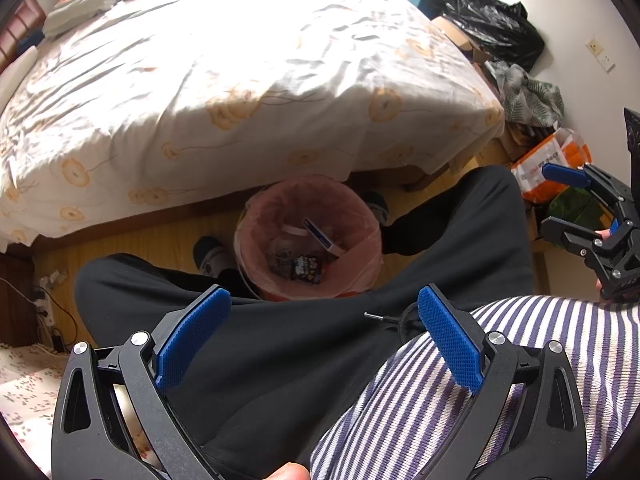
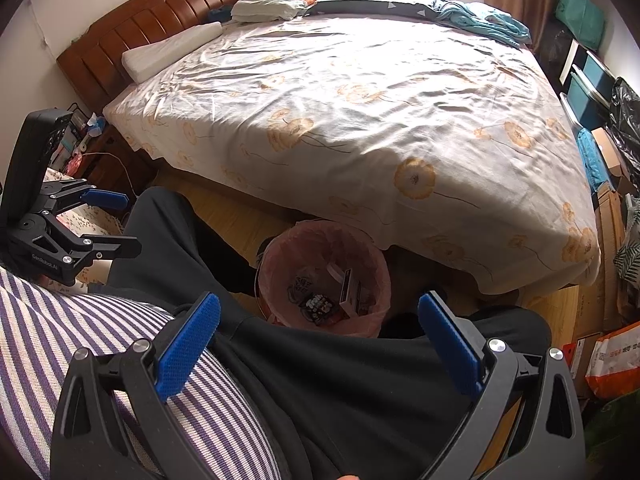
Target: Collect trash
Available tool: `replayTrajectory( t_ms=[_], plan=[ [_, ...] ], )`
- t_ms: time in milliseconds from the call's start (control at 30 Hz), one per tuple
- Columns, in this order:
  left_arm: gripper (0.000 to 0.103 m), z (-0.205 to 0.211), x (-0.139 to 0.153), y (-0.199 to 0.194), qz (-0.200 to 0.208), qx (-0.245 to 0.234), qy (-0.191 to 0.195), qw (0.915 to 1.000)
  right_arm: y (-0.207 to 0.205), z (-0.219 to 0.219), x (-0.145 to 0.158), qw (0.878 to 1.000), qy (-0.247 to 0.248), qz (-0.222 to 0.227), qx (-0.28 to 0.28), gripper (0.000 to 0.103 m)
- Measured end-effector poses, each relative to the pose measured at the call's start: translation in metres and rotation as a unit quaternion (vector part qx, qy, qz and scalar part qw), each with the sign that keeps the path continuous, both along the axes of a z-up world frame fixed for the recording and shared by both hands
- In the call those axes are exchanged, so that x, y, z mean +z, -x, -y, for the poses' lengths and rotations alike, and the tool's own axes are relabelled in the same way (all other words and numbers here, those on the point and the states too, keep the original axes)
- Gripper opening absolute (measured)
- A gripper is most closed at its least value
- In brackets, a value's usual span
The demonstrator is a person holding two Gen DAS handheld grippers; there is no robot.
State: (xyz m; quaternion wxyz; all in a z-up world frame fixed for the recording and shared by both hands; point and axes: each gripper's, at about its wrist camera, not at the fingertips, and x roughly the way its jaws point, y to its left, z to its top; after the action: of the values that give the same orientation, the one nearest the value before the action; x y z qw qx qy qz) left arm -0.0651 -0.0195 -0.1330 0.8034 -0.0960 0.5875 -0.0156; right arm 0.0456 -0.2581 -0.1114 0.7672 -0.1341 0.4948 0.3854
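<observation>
A bin with a pink liner [image 1: 308,240] stands on the wood floor at the foot of the bed, between the person's legs. It holds wrappers [image 1: 306,268] and a small white and blue box [image 1: 320,236]. It also shows in the right wrist view [image 2: 324,276] with the same trash [image 2: 320,306] inside. My left gripper [image 1: 324,312] is open and empty above the person's lap. My right gripper [image 2: 320,320] is open and empty, also above the lap. Each gripper shows at the edge of the other's view, the right one [image 1: 560,196] and the left one [image 2: 120,224].
A bed with a flowered sheet [image 2: 360,120] fills the space behind the bin. Boxes, a black bag [image 1: 492,20] and an orange parcel [image 2: 612,360] crowd the floor at the right. A power strip with cables [image 1: 46,304] lies at the left.
</observation>
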Motion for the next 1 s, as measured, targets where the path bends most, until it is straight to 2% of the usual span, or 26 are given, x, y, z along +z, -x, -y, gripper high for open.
replayTrajectory(
  t_ms=[1000],
  plan=[
    [0.097,0.0014,0.0006,-0.0005,0.003,-0.001,0.001,1.0,-0.0003,-0.001,0.0012,1.0,0.0,0.002,0.003,0.098]
  ],
)
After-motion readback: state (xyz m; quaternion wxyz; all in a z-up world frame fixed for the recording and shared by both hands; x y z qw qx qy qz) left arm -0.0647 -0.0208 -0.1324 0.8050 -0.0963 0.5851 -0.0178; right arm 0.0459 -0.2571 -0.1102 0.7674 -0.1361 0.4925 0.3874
